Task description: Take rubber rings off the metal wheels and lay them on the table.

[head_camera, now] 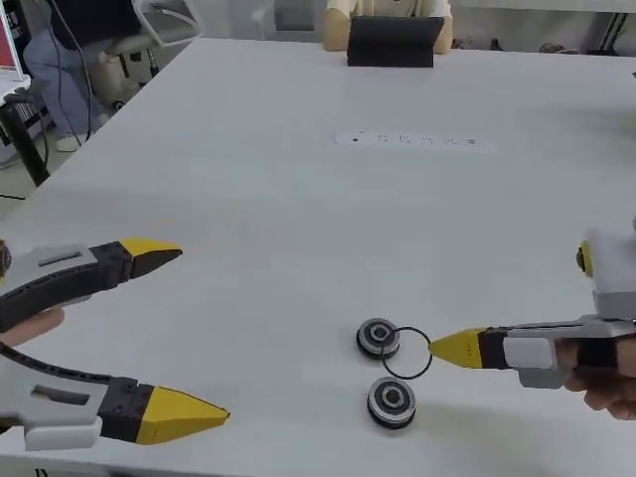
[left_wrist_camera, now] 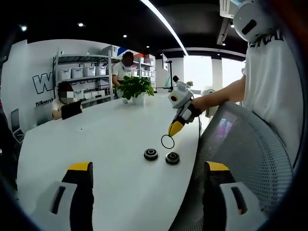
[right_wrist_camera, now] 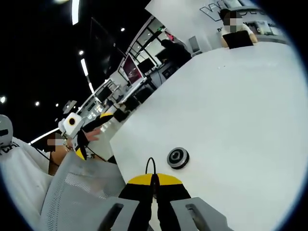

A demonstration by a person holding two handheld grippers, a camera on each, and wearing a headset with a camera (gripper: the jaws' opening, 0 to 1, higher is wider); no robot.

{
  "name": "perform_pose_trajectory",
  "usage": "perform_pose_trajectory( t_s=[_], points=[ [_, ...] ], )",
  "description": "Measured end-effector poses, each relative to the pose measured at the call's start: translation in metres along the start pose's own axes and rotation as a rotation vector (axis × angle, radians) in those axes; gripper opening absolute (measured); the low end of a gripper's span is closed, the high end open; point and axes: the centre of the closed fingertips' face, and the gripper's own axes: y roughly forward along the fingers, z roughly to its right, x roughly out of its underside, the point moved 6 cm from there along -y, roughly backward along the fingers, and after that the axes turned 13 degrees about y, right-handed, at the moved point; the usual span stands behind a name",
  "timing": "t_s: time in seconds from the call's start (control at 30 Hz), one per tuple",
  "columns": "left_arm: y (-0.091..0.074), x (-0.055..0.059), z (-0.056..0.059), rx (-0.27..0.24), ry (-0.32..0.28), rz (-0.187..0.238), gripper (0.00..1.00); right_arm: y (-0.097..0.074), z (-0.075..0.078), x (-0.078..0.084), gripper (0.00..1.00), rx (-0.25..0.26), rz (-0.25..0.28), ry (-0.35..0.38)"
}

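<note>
Right gripper (head_camera: 435, 347): jaws closed, pinching the rubber ring (head_camera: 409, 329) by its rim at the very tips. The ring is just beside the upper metal wheel (head_camera: 378, 338) and lower metal wheel (head_camera: 392, 401) on the white table (head_camera: 298, 199). Left gripper (head_camera: 204, 333): jaws spread wide, holding nothing, well apart from the wheels.

A long white table (head_camera: 248, 179) stands under a dark ceiling (left_wrist_camera: 96, 14) with light strips (left_wrist_camera: 163, 24), shelving (left_wrist_camera: 79, 72) behind.
</note>
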Motion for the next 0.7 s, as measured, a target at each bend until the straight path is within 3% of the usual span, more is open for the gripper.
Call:
perform_pose_trajectory(
  t_s=[0.1, 0.7],
  points=[
    [0.0, 0.004, 0.003, -0.01, 0.001, -0.013, 0.99, -0.002, 0.001, -0.002, 0.0, -0.001, 0.016, 0.01],
    [0.003, 0.017, 0.011, -0.002, -0.03, -0.042, 0.99, -0.009, -0.006, -0.016, 0.0, -0.025, 0.094, 0.018]
  ],
)
